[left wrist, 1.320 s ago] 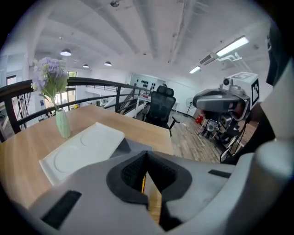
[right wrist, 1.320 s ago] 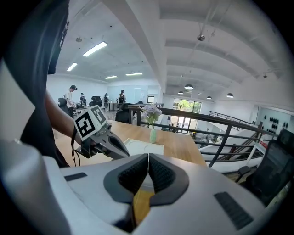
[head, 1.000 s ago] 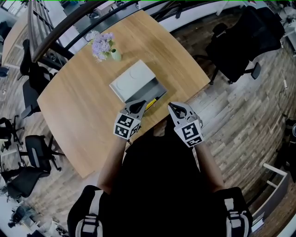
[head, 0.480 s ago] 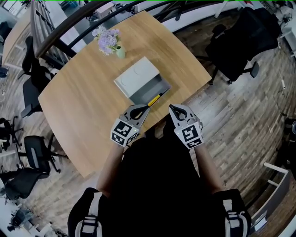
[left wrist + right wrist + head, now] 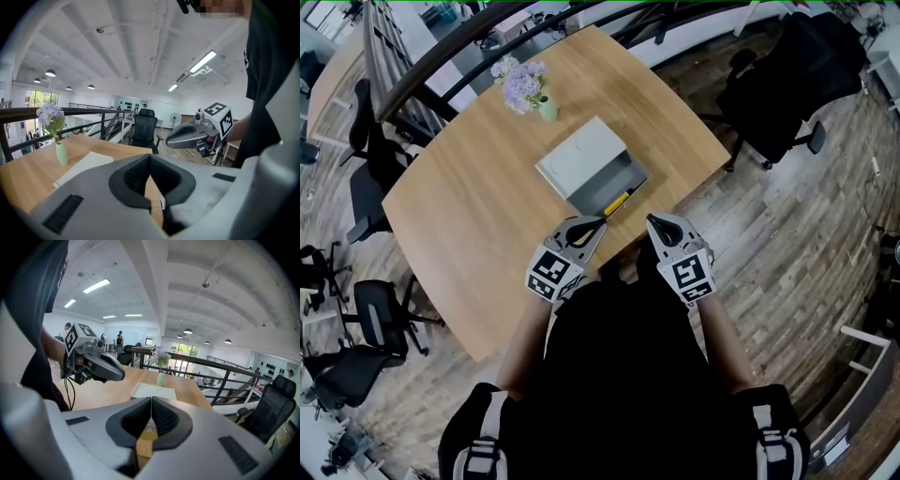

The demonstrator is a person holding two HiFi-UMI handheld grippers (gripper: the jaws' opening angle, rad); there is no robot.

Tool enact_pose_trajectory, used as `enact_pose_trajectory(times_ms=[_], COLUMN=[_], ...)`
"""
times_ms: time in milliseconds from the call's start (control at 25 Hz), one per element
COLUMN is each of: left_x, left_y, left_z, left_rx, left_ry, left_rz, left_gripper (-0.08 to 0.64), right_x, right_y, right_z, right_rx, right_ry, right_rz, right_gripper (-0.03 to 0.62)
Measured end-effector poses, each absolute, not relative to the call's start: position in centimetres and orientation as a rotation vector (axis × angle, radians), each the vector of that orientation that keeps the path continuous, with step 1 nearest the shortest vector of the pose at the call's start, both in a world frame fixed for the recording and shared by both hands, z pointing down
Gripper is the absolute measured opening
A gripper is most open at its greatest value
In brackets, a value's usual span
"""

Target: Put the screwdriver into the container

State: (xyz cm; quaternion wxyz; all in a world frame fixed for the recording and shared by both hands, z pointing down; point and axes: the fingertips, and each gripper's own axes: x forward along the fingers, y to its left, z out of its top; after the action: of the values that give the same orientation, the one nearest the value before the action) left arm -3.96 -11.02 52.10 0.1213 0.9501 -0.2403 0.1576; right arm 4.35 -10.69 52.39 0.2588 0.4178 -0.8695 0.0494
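Observation:
The container (image 5: 630, 176) is an open grey tray with its white lid (image 5: 581, 155) lying beside it on the round wooden table (image 5: 478, 216). A yellow-and-black screwdriver (image 5: 616, 201) lies along the tray's near side. My left gripper (image 5: 598, 223) hangs just short of the screwdriver, shut and empty. My right gripper (image 5: 652, 219) is level with it by the table's near edge, also shut with nothing in it. In the left gripper view the jaws (image 5: 150, 157) meet over the table edge, and the lid (image 5: 86, 164) shows to the left.
A small vase of purple flowers (image 5: 525, 84) stands at the far side of the table. Black office chairs (image 5: 778, 84) stand right of the table and at the left (image 5: 370, 187). A railing (image 5: 422, 70) runs behind the table.
Both grippers have drawn back a little from the container toward the person. The left one has lifted off the screwdriver end, and the screwdriver stays in the tray.

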Motion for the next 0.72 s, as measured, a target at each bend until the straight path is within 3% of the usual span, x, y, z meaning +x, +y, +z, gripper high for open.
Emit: enact_pose_trajectory(times_ms=[720], left_x=[-4.7], left_y=[-12.3], left_z=[51.4], left_rx=[2.785], left_ry=[-0.741], left_rz=[0.465], left_gripper=[0.021], right_x=[5.2], right_y=[-11.8], right_z=[51.8], right_rx=[1.165], right_ry=[-2.330], right_rz=[0.106], right_gripper=[0.025])
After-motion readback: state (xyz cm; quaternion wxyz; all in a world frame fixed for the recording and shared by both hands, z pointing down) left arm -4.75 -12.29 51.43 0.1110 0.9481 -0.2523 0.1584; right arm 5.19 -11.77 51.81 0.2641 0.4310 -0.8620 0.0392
